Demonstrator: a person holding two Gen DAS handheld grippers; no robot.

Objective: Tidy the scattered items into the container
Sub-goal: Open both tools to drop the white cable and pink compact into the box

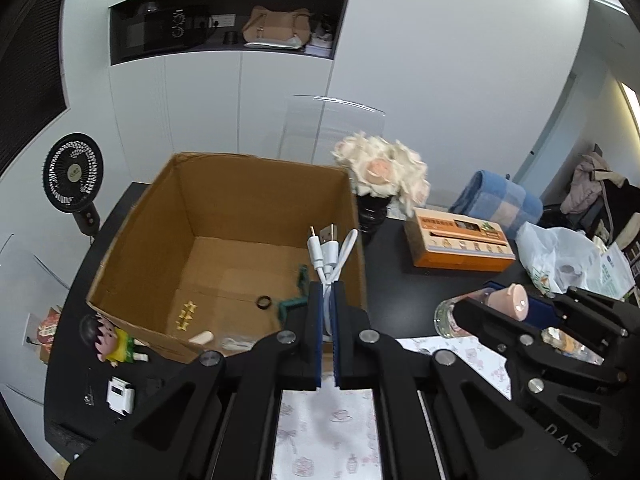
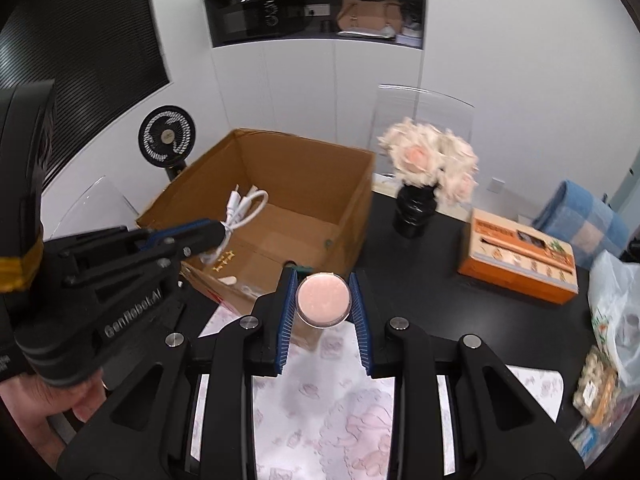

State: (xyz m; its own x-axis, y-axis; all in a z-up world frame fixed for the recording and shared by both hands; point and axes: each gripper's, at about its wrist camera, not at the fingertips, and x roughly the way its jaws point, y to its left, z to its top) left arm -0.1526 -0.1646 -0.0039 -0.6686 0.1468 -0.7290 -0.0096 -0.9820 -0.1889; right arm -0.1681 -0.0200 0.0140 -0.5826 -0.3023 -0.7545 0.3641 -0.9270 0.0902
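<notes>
The left gripper (image 1: 327,308) is clamped on a coiled white USB cable (image 1: 331,254), its blue-padded fingers pressed together on the cable's folded middle so that the plugs and loop stick up over the near right part of the open cardboard box (image 1: 224,208). At about three o'clock from it, the right gripper (image 2: 323,300) pinches a clear bottle with a pink cap (image 2: 323,295) between its pads, held above the black table (image 1: 394,248) just short of the box's near right corner; a floral-print paper (image 2: 320,400) lies on the table beneath both tools. A hand (image 2: 52,396) grips the left tool's handle in the right wrist view. On the box floor lie a row of gold star clips (image 1: 186,314), a black ring (image 1: 263,302), a green piece (image 1: 296,296) partly hidden by the fingers, and a pale oblong item (image 1: 201,337) by the near wall. Outside the box at eight o'clock stand a cartoon doll figure (image 1: 105,343) and a small white device (image 1: 120,395). At two o'clock, beyond the box, sit a black vase of cream flowers (image 1: 382,174), an orange carton (image 1: 460,245), a blue checked rolled blanket (image 1: 498,202) and a plastic bag (image 1: 560,256). At ten o'clock, furthest back, a black desk fan (image 1: 73,174) stands by the white wall.
</notes>
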